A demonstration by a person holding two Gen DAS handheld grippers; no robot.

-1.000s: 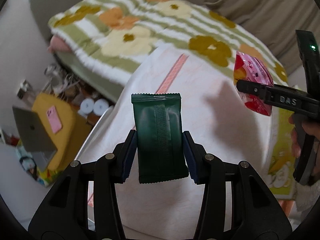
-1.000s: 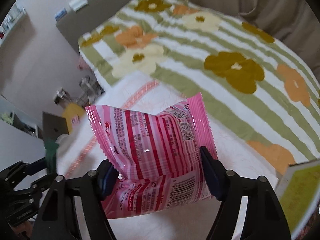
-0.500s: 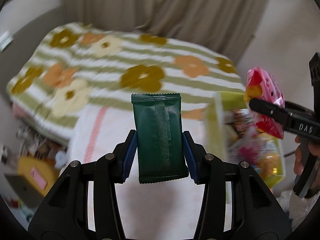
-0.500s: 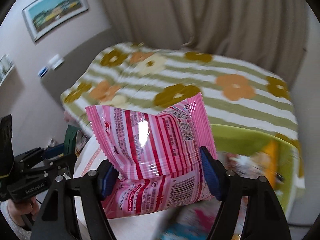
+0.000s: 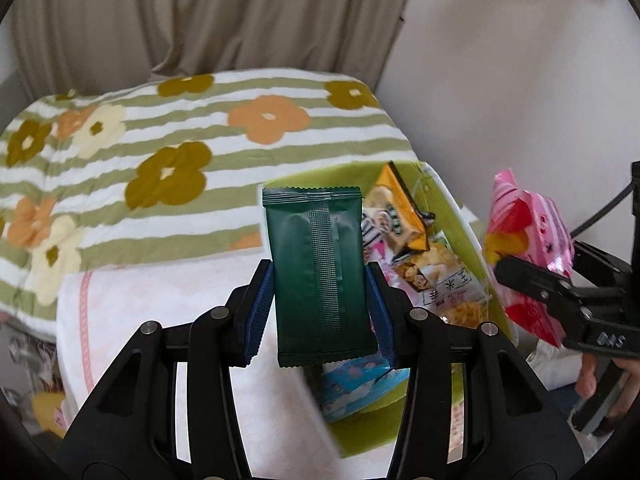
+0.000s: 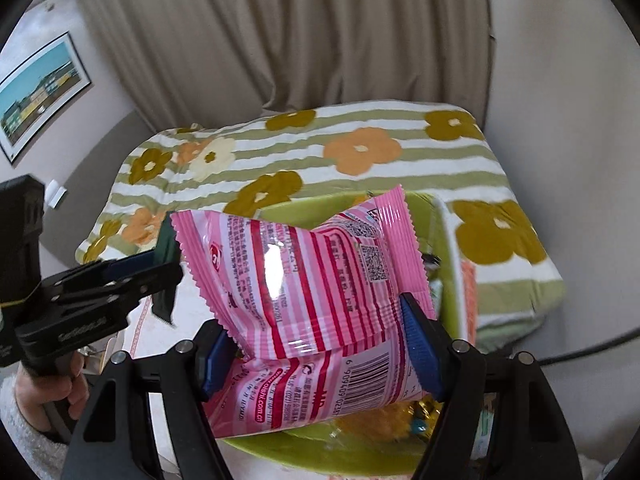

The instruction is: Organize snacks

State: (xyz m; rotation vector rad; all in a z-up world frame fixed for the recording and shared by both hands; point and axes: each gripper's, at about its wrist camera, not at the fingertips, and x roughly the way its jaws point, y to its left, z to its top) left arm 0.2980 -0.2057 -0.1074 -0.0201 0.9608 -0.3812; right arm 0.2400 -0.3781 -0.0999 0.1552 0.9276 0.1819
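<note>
My left gripper [image 5: 318,312] is shut on a dark green snack packet [image 5: 318,276], held upright above the white cloth, just left of a lime green bin [image 5: 466,240] with several snack packs inside. Over that bin [image 6: 320,456] my right gripper [image 6: 320,344] is shut on a pink striped snack bag [image 6: 308,280], which hides most of the contents. The pink bag [image 5: 528,240] and right gripper [image 5: 560,300] show at the right edge of the left wrist view. The left gripper [image 6: 160,268] with the green packet [image 6: 166,248] appears at the left of the right wrist view.
The bin stands on a white cloth with pink trim [image 5: 160,312]. A bed under a green-striped flower blanket [image 5: 160,140] lies behind, beige curtains [image 6: 280,40] beyond it. A framed picture [image 6: 36,96] hangs on the left wall. A person's hand [image 6: 44,400] grips the left tool.
Both grippers swung right and upward with their packets. The view left the floor clutter and bed side; the green bin now lies under and beside them. Neither grip changed.
</note>
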